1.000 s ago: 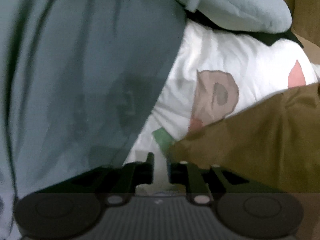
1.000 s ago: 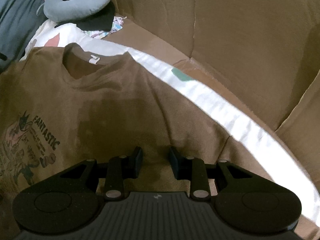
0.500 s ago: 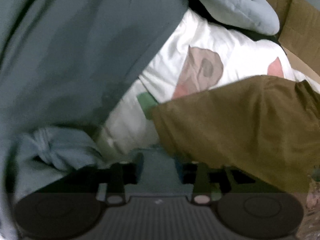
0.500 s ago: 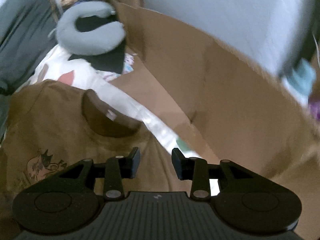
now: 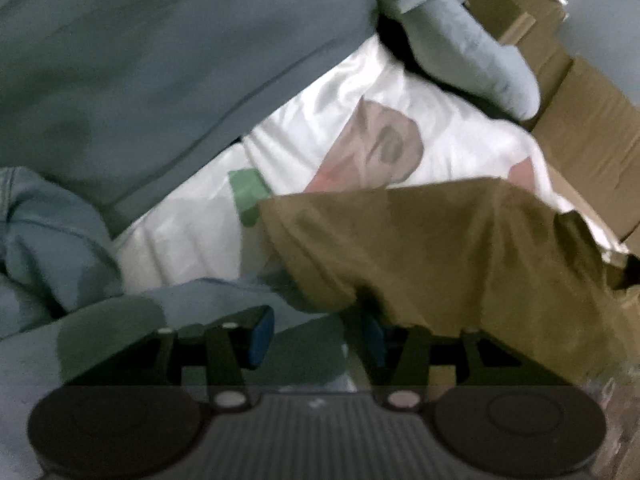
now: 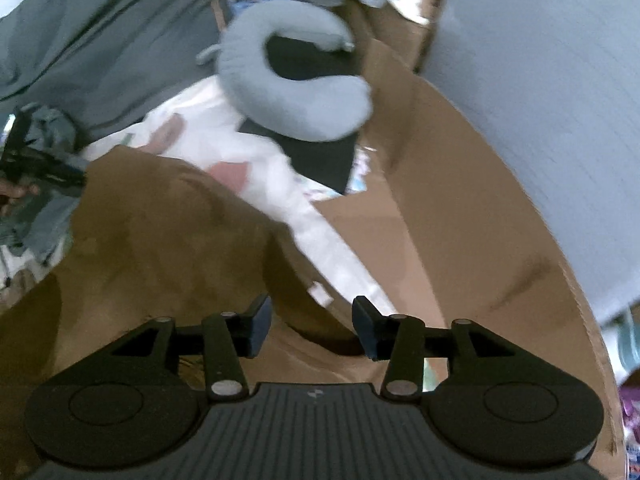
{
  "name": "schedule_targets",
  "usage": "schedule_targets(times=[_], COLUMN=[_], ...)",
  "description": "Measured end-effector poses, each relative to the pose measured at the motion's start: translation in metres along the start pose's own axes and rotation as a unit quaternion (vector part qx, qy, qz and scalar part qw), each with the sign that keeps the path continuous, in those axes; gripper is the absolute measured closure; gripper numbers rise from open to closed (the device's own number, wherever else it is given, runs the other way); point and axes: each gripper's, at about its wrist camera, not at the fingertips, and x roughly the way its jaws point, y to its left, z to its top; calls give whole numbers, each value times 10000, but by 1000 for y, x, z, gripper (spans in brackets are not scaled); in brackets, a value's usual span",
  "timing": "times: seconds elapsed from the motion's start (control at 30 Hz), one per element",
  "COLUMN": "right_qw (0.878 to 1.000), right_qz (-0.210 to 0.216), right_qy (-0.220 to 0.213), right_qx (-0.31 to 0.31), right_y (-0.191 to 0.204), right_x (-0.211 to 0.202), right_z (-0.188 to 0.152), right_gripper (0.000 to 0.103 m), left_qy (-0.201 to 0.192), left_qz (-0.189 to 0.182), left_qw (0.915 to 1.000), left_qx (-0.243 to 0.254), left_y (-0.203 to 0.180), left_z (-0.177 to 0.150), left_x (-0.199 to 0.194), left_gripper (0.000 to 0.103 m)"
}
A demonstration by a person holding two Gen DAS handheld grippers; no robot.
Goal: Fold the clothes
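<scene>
The brown T-shirt point(image 5: 460, 260) lies spread on the white printed sheet point(image 5: 340, 120). Its sleeve edge drapes over the right finger of my left gripper point(image 5: 316, 332). That gripper's jaws are opening; only pale blue cloth shows under the gap and the pads press on nothing. In the right wrist view the brown T-shirt point(image 6: 160, 240) fills the lower left, its collar with a white label point(image 6: 320, 293) just ahead of my right gripper point(image 6: 312, 322). The right jaws are opening above the shirt with nothing between them. My left gripper point(image 6: 40, 168) shows at the far left.
A grey-blue neck pillow point(image 6: 288, 80) lies beyond the shirt on a black cloth. Cardboard box walls point(image 6: 460, 200) stand along the right side. A dark grey-green blanket point(image 5: 160, 60) covers the left, with a crumpled light blue garment point(image 5: 48, 240) by the shirt's sleeve.
The left gripper's jaws have widened and it has sunk toward the shirt's sleeve. The right gripper has risen away from the shirt, rolled, and spread its jaws.
</scene>
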Motion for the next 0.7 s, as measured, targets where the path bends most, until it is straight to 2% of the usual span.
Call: schedule_targets(times=[0.13,0.33,0.43,0.57,0.7], right_qw=[9994,9983,9981,9984,9986], right_qz=[105,206,166,132,134], right_qy=[-59,8,77,135,145], right_qx=[-312,-545,-581,-536,-491], right_y=[26,50,51,48,47], right_x=[2,9,9,7,4], right_z=[14,16,12,8,10], right_gripper=[49,49,49,49,49], left_qy=[-207,-149,-141,-336,-153], left_qz=[-163,-230,-188,-165,-283], left_qw=[9996,9994,9992,9978,9973], left_qx=[-48,231,323,550,664], left_y=[-4,-16,-21,-33,-46], left_z=[2,7,9,14,22], left_x=[4,19,24,23,33], left_gripper=[49,48,48,48,48])
